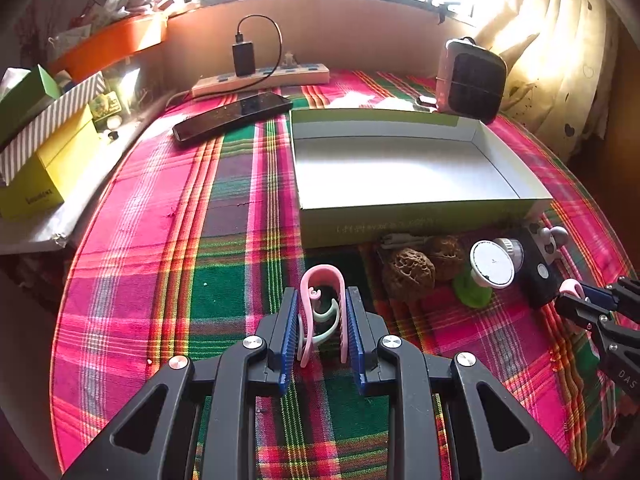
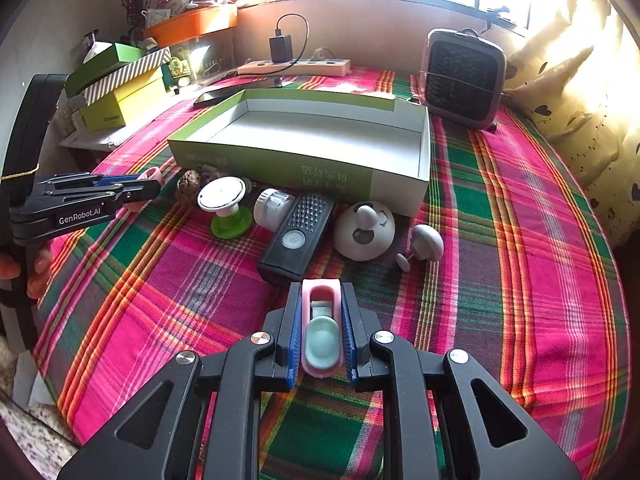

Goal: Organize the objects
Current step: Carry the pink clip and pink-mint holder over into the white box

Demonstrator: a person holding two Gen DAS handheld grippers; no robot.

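left tongs (image 1: 322, 320) grip pink clip (image 1: 320, 280); right tongs (image 2: 321, 330) clamp pink case (image 2: 321, 328).

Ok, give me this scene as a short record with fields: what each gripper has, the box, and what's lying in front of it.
left gripper: shut on pink hook clip
right gripper: shut on pink and mint clip
open box: empty, on plaid cloth
in front of box: walnuts, green-based knob, black remote, white dome

Small objects (image 2: 296, 236) lie just before the box (image 2: 424, 160).
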